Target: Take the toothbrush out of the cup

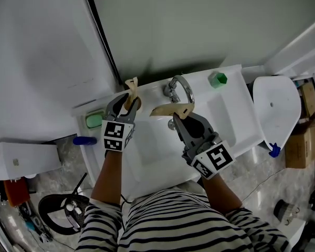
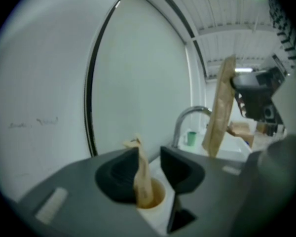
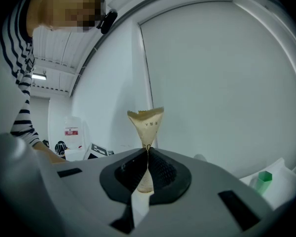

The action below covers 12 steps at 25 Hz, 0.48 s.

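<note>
Mostly a tipping risk at the cup

The left gripper (image 2: 149,169) stands with its jaws apart around a tan paper-sleeved toothbrush (image 2: 142,181), which leans in a small cream cup (image 2: 157,200); nothing is pinched yet. If the jaws close low, they could catch the rim and topple the light cup. If they nip only loose paper, the sleeve may slip on the lift. The right gripper (image 3: 148,164) is clamped on a second paper-sleeved toothbrush (image 3: 147,120), held above the white ceramic basin (image 1: 147,146). The cup sits on the basin's back ledge, left of a curved chrome tap (image 1: 181,88). Pale walls stand behind, with a grey mottled floor (image 1: 63,154) below.
</note>
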Each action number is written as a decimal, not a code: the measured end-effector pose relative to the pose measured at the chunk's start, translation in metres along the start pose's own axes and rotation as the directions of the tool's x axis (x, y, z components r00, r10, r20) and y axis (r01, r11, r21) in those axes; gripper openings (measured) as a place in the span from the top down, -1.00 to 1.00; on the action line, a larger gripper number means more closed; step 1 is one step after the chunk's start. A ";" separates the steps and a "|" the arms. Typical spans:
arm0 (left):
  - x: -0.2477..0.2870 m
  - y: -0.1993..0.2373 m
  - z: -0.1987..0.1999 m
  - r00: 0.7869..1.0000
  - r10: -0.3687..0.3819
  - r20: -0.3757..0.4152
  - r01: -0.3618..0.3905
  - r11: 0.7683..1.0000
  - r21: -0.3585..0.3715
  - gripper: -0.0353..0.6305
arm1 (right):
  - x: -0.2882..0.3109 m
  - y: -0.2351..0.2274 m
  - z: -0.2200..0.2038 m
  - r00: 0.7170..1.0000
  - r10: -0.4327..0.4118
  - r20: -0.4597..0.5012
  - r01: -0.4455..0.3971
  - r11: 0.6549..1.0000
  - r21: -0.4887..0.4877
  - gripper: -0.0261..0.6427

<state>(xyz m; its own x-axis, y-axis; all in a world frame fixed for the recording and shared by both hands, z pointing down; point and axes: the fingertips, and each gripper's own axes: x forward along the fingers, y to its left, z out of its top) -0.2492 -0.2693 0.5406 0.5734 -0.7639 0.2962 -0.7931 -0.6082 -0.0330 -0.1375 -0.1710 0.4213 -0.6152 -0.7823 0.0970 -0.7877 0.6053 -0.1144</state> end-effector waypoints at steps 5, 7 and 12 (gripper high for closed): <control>0.011 0.003 -0.010 0.999 0.000 -0.044 -0.001 1.000 -0.001 0.44 | 0.001 -0.003 -0.003 1.000 0.002 -0.011 -0.002 1.000 0.004 0.89; 0.015 0.004 -0.015 0.998 0.004 -0.061 -0.004 1.000 -0.001 0.44 | 0.001 -0.003 -0.004 1.000 0.002 -0.013 -0.002 1.000 0.005 0.89; 0.026 0.006 -0.023 0.994 0.009 -0.108 -0.007 1.000 0.015 0.44 | 0.002 -0.005 -0.005 1.000 0.003 -0.017 -0.003 1.000 0.006 0.89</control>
<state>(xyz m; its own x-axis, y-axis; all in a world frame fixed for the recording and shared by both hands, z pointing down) -0.2439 -0.2884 0.5701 0.5410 -0.7411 0.3975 -0.7938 -0.6061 -0.0496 -0.1352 -0.1746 0.4271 -0.6184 -0.7777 0.1132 -0.7855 0.6069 -0.1211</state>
